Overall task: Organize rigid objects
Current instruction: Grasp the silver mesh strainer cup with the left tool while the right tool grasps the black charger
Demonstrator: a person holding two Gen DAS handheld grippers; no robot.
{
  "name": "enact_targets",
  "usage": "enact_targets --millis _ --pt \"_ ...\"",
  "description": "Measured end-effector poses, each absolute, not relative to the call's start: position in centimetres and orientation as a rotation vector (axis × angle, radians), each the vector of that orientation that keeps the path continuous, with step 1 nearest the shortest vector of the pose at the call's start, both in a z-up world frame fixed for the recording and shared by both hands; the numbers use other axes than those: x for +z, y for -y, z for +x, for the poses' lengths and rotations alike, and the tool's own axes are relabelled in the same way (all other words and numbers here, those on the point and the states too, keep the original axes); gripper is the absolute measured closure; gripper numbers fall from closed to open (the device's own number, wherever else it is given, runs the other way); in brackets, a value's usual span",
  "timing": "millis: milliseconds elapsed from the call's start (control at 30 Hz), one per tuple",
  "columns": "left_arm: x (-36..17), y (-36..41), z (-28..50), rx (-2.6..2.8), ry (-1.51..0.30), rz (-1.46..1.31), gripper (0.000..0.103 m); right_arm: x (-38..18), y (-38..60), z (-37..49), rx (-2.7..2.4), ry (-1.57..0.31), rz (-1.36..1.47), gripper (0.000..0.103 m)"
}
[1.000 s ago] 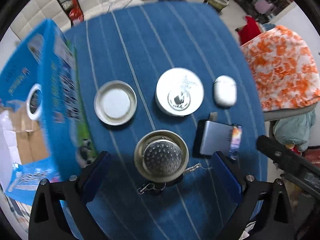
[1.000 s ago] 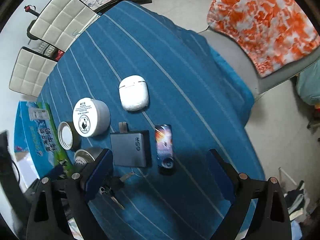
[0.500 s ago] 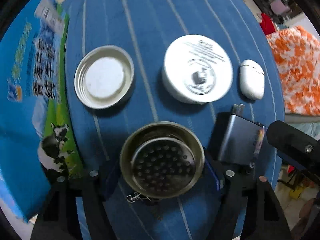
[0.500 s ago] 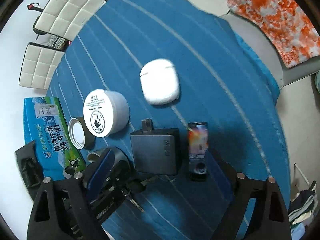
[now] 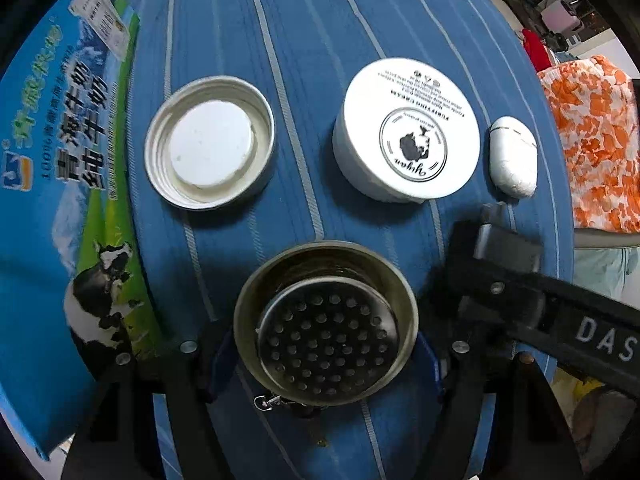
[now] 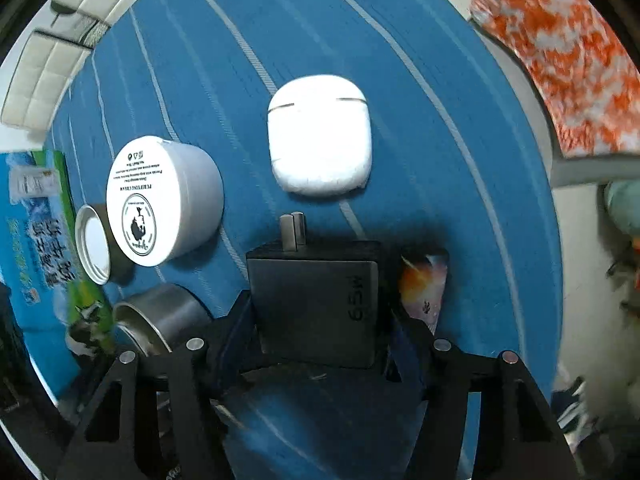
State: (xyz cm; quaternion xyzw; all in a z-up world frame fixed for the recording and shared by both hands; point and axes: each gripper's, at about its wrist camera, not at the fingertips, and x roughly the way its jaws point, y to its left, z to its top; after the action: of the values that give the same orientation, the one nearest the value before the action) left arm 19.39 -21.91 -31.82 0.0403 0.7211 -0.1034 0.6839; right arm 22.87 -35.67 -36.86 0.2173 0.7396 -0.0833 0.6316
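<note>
My left gripper is closed around a round metal strainer cup on the blue striped cloth. My right gripper is closed around a dark grey 65W charger with its plug prongs pointing away. Behind them lie a metal jar lid, a white cream jar and a white earbud case. A small printed lighter lies right of the charger. The strainer also shows in the right wrist view.
A blue milk carton box stands along the table's left edge. An orange-patterned cushion on a chair is off the right edge. White padded chairs stand beyond the far left corner. The right gripper's body crosses the left wrist view.
Both grippers have come down and forward. The left has closed around the strainer cup and the right around the charger, which were both between open jaws before.
</note>
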Motion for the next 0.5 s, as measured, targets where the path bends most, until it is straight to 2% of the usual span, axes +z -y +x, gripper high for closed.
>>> enact_targets --millis 133,167,500 --pt "-32.4 22.4 19.4 -0.229 -1.607 0.128 0.034 -37.3 34.1 23.8 -0.222 -1.727 0.363 0.038" --pt "-32.5 22.6 19.2 -0.226 -1.605 0.144 0.034 -37.2 33.7 24.0 -0.237 -1.725 0.33 0.041" --pt "-31.4 22.4 18.9 -0.215 -1.564 0.179 0.034 -33.8 33.3 23.1 -0.258 -1.647 0.29 0.042"
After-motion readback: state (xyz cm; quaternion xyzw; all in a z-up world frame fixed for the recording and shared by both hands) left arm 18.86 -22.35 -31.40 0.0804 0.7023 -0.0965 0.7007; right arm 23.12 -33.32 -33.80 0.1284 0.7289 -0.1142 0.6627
